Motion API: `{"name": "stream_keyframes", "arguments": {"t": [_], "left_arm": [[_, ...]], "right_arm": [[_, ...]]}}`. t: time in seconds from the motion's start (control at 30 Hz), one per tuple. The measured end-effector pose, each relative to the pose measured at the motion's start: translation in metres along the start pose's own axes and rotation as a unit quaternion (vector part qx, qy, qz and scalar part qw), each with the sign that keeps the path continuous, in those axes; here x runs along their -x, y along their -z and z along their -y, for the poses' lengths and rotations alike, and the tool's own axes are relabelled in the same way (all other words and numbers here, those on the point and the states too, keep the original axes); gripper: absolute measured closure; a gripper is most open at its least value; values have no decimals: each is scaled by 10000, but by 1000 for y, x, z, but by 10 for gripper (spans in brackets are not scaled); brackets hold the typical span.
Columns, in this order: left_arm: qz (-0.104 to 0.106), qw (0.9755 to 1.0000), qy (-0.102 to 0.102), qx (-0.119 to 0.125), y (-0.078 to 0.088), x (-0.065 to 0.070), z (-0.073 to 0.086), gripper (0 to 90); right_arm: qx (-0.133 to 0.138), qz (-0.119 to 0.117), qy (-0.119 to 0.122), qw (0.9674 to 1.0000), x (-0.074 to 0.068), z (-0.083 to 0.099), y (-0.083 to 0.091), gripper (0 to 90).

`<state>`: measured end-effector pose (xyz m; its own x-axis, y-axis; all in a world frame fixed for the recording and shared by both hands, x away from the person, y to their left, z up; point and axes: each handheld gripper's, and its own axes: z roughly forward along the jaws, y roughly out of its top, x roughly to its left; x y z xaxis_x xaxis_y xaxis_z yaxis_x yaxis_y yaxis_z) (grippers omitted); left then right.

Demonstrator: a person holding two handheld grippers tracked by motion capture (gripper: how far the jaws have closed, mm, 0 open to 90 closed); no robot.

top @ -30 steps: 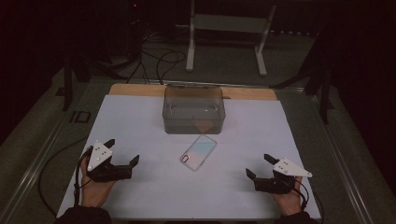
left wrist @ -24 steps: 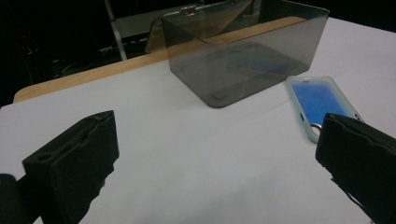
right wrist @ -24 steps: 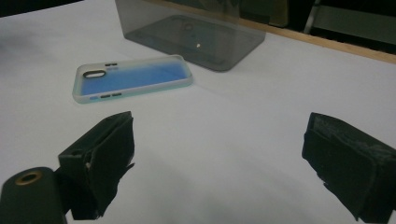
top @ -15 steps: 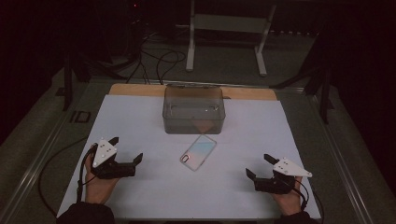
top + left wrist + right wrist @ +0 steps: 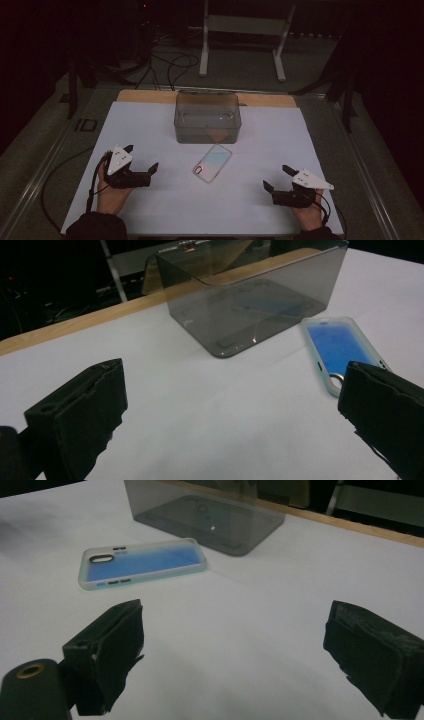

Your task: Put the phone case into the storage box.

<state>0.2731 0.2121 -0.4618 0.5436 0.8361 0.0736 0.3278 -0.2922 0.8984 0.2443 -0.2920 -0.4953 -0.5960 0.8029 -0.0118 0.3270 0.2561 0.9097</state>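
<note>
A phone case [image 5: 213, 163] with a pale blue back and clear rim lies flat on the white table sheet [image 5: 150, 125], just in front of a smoky see-through box [image 5: 207, 117]. My left gripper [image 5: 141, 159] rests at the left, open and holding nothing. In the left gripper view the case [image 5: 334, 348] sits ahead to the right and the box [image 5: 255, 295] farther back. My right gripper [image 5: 278, 179] rests at the front right, open with nothing between its jaws. The right gripper view has the case [image 5: 142, 563] ahead left and the box [image 5: 210, 517] behind it.
A wooden strip [image 5: 145, 96] runs along the far edge of the sheet. Beyond it stand a white metal frame [image 5: 242, 37] and loose cables [image 5: 165, 65] on a dark floor. A small black item [image 5: 86, 125] lies off the sheet at left.
My left gripper has slid right and a little forward, toward the phone case. The right gripper, the case and the box have stayed where they were.
</note>
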Motion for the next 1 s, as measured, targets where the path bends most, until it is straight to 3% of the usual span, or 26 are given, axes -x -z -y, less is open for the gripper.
{"name": "stream_keyframes", "arguments": {"t": [1.0], "left_arm": [[133, 9996, -161, -168, -23, 5, -10, 3]], "right_arm": [[-11, -13, 8, 10000, 0, 0, -1, 92]]}}
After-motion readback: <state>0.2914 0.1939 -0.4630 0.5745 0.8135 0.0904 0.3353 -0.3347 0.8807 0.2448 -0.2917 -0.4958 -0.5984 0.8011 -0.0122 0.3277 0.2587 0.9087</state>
